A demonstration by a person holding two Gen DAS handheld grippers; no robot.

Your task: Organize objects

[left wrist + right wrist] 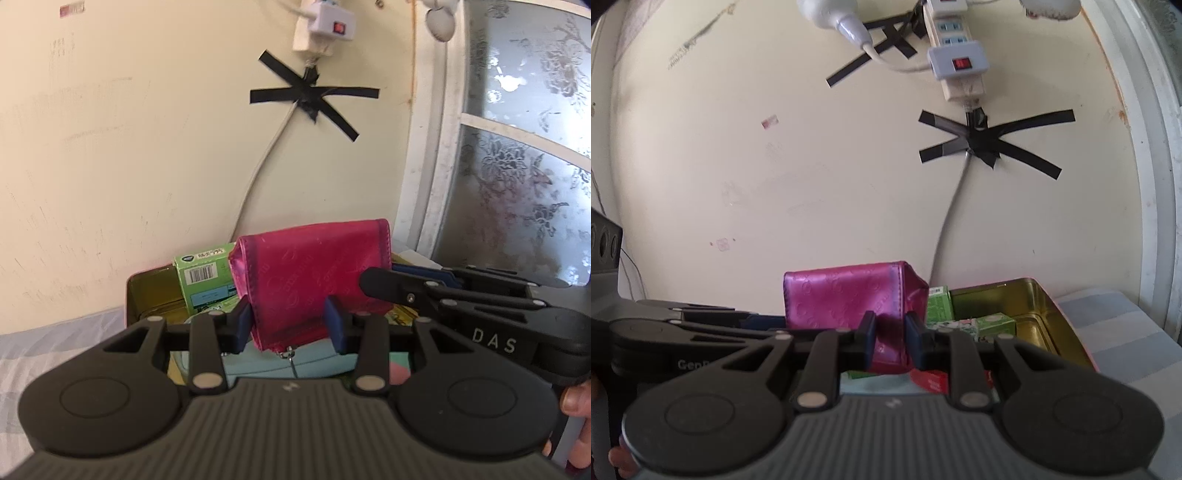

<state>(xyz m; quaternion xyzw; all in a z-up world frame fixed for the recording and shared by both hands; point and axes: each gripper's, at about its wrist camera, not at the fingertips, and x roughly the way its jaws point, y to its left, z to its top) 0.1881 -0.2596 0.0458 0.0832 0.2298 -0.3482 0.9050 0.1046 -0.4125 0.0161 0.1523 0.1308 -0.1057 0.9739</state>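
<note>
A cream painted wall [775, 166] fills the back, with scuffs and small marks on it. A white power strip with a red switch [956, 55] hangs there. Strips of black tape [982, 142] hold its grey cord [266, 155]. To the right is a white-framed window of frosted flower-pattern glass [517, 166], bright with daylight.

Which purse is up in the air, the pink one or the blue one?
The pink purse. Both grippers' fingers pinch it, holding it up. The light blue purse lies underneath.
</note>
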